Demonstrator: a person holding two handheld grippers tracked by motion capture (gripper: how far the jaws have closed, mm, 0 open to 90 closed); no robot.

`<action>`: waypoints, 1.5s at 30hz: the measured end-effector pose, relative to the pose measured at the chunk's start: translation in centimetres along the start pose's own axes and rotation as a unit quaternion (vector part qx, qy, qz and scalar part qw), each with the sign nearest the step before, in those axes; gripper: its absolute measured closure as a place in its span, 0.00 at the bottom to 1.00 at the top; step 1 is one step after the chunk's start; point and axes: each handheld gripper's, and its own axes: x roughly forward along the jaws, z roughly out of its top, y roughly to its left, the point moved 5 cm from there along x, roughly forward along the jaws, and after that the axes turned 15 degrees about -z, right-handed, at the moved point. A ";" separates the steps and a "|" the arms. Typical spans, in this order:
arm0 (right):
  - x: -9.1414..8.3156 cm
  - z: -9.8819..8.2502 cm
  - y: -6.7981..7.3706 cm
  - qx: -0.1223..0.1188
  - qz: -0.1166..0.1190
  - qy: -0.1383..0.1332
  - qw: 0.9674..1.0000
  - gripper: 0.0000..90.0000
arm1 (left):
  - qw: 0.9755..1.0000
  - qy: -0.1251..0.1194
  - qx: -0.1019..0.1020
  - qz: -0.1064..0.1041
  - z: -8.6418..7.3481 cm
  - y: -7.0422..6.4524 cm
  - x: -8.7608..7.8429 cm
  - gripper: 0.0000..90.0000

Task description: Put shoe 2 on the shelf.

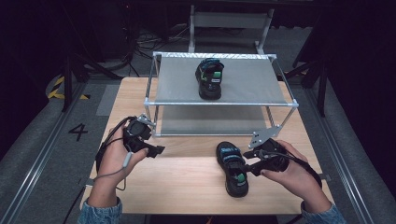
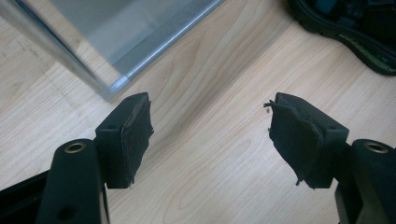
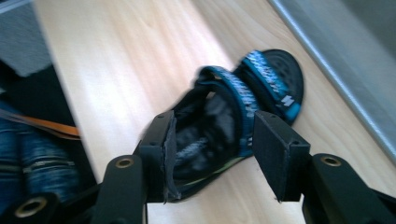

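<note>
Second sandal (image 1: 209, 78) on upper shelf of metal rack (image 1: 219, 103); rack on wooden table (image 1: 187, 179).

matt wood table (image 1: 187, 177), metal rack (image 1: 219, 103)

Dark room; wooden table (image 1: 187, 179); grey floor (image 1: 42, 140) with yellow-black tape (image 1: 58, 88); cables (image 1: 149, 42) behind.

Blue denim sleeves (image 1: 100, 211); each black gripper (image 1: 156, 150) bears frayed pads, brass rivets, grey cable
</note>
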 end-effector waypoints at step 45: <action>3.5 1.2 -1.6 -0.018 0.015 0.059 0.998 0.79 | 0.999 0.025 -0.041 0.013 -3.3 2.0 -0.1 0.27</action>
